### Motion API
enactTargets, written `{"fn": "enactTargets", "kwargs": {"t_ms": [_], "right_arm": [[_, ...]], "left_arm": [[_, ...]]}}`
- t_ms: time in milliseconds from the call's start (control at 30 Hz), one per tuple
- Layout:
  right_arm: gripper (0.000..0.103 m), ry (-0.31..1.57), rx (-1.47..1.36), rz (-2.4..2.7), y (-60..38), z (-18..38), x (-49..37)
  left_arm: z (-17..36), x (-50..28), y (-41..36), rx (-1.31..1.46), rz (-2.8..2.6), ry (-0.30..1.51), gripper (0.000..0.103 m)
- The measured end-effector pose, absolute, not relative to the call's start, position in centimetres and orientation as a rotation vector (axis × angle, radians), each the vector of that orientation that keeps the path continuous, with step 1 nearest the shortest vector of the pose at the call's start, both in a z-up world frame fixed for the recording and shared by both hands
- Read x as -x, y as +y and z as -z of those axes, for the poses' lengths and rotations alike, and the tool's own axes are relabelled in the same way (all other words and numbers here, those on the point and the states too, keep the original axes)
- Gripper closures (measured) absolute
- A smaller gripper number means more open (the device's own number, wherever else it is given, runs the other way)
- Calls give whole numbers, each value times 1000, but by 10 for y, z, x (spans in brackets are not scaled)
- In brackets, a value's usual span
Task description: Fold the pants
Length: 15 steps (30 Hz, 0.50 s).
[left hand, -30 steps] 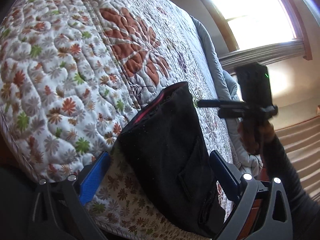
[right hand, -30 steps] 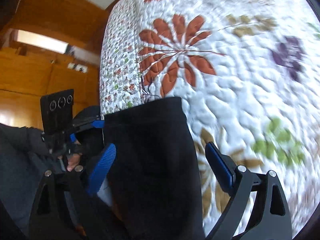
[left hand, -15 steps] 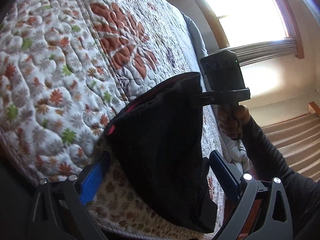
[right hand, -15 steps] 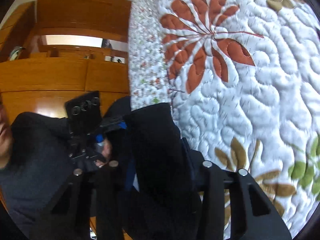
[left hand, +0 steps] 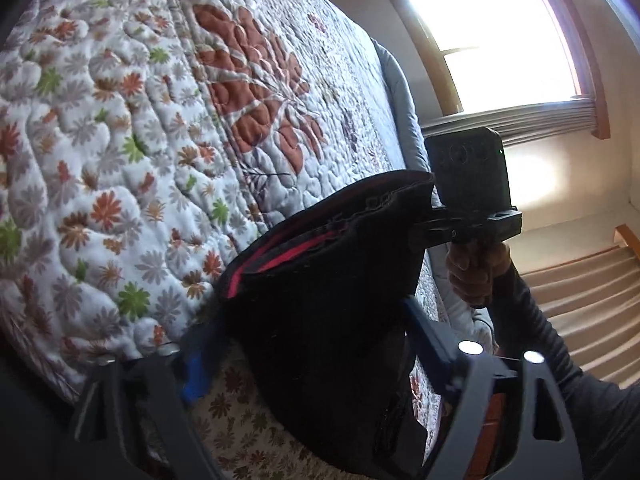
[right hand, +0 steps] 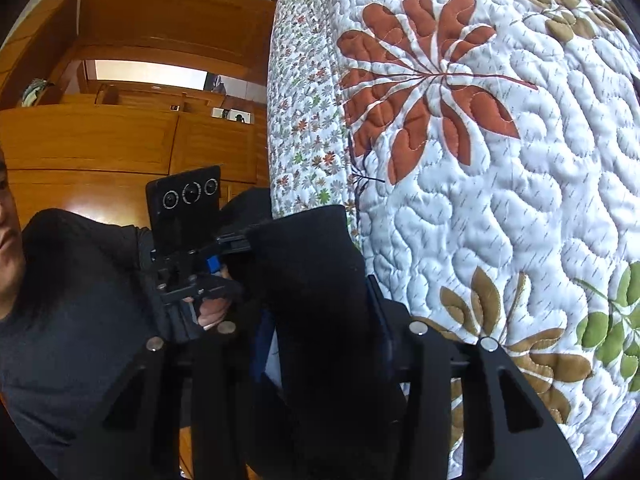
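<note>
The black pants with a red inner waistband hang at the near edge of the bed, held up between both grippers. My left gripper is shut on one end of the waistband; its blue pads press the cloth. My right gripper is shut on the other end of the pants. In the left wrist view the right gripper pinches the far waistband corner. In the right wrist view the left gripper grips the cloth's far edge.
A quilted floral bedspread covers the bed behind the pants. A bright window is beyond the bed. Wooden cabinets stand at the other side. The person's dark sleeve is close by.
Both grippers closed on the pants' waistband, the right first, then the left. The pants have been lifted off the quilt and now hang between them.
</note>
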State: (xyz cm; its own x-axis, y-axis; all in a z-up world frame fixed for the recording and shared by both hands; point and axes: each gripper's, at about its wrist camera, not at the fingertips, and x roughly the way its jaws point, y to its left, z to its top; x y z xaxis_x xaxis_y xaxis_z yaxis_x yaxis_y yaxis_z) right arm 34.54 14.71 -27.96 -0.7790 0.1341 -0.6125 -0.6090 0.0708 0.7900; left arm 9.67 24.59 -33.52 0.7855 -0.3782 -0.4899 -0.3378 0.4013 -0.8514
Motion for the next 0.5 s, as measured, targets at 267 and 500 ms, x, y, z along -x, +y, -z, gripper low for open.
{"fn": "enactTargets", "kwargs": {"t_ms": [267, 500], "right_arm": [[60, 1748, 498, -1706, 138, 267, -350], [61, 1606, 548, -1581, 115, 222, -340]], "left_arm": [[310, -88, 249, 1083, -5, 733, 63], [253, -94, 227, 900, 6, 747, 78]]}}
